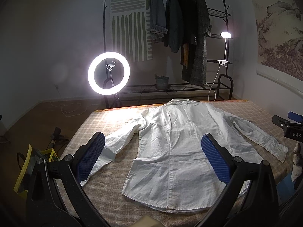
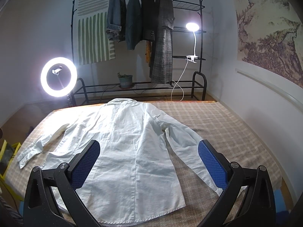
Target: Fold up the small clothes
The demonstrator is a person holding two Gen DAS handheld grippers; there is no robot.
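Across the checked bed cover (image 2: 217, 117) a white shirt (image 1: 170, 141) lies spread flat on its front, collar toward twelve o'clock and hem toward six, both sleeves thrown out to the sides, likely so the fold lines are easy to reach. Both tools hover over the hem end with nothing gripped: the left tool (image 1: 152, 150) has its blue pads (image 1: 90, 157) spread wide, and so does the right tool (image 2: 148, 157). A ring light (image 1: 108, 73) at ten o'clock lights the cloth.

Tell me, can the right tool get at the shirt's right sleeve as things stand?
Probably yes. The right tool is open and holds nothing, and the white shirt's right sleeve lies flat on the checked bed cover just ahead, with nothing on it or in the way.
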